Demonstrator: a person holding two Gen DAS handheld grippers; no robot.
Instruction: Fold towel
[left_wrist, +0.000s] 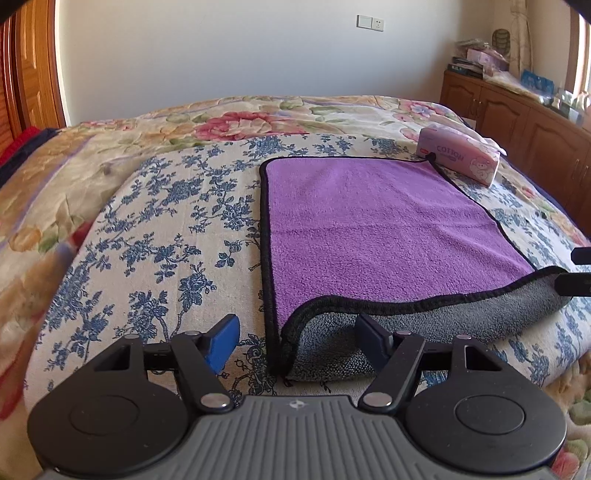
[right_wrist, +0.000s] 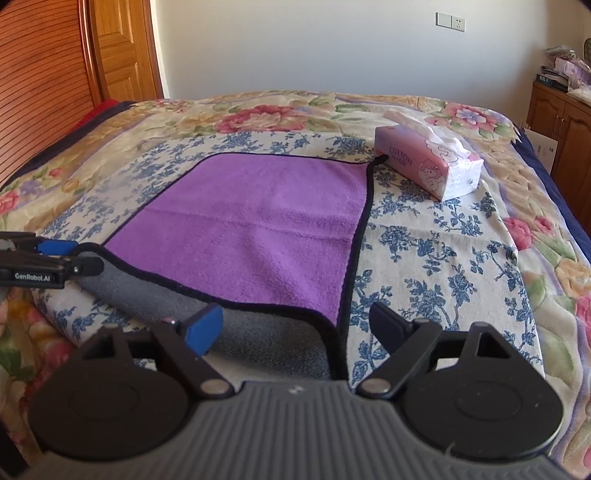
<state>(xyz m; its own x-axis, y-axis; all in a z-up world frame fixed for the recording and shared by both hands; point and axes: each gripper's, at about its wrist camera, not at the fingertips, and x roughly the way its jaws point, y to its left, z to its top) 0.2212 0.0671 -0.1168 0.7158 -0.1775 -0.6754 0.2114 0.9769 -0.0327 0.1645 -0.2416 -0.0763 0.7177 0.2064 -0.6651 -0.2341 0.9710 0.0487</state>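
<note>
A purple towel (left_wrist: 369, 229) with black trim lies flat on a blue-flowered cloth on the bed; it also shows in the right wrist view (right_wrist: 258, 229). Its near edge is turned over and shows the grey underside (left_wrist: 424, 325), also seen from the right (right_wrist: 258, 332). My left gripper (left_wrist: 299, 339) is open, its jaws straddling the towel's near left corner. My right gripper (right_wrist: 295, 325) is open, its jaws straddling the near right corner. Neither holds anything. The left gripper's tip also shows at the left edge of the right wrist view (right_wrist: 55, 254).
A pink tissue box (right_wrist: 428, 162) stands by the towel's far right corner, also in the left wrist view (left_wrist: 458, 158). The flowered bedspread (right_wrist: 258, 114) stretches beyond. A wooden cabinet (left_wrist: 517, 118) stands to the right, a wooden door (right_wrist: 122, 48) to the left.
</note>
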